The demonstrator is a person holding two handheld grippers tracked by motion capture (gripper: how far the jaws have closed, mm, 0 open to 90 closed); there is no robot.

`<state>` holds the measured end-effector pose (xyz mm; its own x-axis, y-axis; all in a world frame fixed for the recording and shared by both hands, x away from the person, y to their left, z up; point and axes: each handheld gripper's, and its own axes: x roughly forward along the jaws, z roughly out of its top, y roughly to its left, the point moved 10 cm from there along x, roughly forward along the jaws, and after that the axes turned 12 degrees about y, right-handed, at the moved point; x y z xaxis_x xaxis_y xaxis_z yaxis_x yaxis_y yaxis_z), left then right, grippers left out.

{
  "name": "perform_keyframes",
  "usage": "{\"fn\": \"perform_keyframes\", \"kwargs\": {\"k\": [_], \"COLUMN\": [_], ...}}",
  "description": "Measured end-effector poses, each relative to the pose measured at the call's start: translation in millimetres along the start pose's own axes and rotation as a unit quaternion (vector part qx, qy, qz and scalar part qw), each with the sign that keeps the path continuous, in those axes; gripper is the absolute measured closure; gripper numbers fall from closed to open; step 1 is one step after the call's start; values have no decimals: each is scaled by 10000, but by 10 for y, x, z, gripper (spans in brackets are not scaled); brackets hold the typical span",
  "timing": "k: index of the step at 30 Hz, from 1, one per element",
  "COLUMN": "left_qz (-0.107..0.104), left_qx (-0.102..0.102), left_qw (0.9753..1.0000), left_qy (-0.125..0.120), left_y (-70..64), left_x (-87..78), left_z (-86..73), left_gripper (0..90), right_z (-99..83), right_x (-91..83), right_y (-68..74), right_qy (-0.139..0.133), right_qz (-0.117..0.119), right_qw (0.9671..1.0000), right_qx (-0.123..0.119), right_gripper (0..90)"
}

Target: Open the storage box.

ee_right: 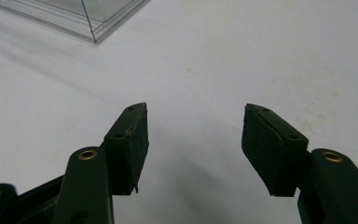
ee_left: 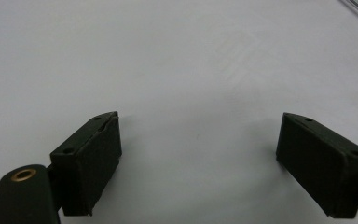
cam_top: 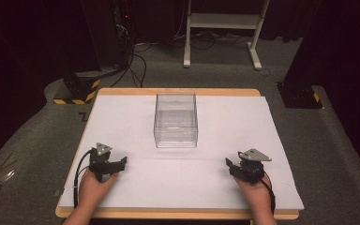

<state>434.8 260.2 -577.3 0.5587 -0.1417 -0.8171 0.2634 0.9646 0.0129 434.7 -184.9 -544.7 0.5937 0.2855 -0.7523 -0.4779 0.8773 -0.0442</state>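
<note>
A clear plastic box [cam_top: 176, 120] stands upright and empty in the middle of the white table top [cam_top: 225, 122]. Its near corner shows in the right gripper view [ee_right: 86, 16] at top left. My left gripper [cam_top: 122, 161] rests near the table's front left, held by a hand, jaws wide open over bare white surface [ee_left: 200, 135]. My right gripper [cam_top: 229, 163] rests at the front right in the other hand, jaws open with nothing between them [ee_right: 193, 121]. Both grippers lie well short of the box.
The white sheet lies on a wooden table [cam_top: 178, 92] with edges all round. Grey carpet surrounds it. A white frame stand [cam_top: 225, 28], cables and black equipment stand behind; a yellow-black striped base [cam_top: 77, 91] sits at the back left.
</note>
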Motion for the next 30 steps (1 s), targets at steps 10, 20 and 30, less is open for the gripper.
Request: {"fn": "perform_keyframes", "kwargs": {"k": [10, 20, 30], "left_qz": [-10, -19, -17], "left_qx": [-3, 2, 5], "left_qw": [10000, 10000, 10000], "left_qy": [9, 19, 20], "left_y": [-1, 0, 0], "left_x": [2, 2, 1], "left_z": [0, 0, -1], "left_gripper": [141, 140, 140], "right_z": [44, 106, 195], "right_x": [25, 1, 51], "right_y": [181, 387, 693], "right_qy": [-34, -175, -247], "right_qz": [98, 233, 396], "right_qw": [9996, 9990, 9976], "right_qx": [-245, -353, -513], "right_gripper": [434, 453, 455]}}
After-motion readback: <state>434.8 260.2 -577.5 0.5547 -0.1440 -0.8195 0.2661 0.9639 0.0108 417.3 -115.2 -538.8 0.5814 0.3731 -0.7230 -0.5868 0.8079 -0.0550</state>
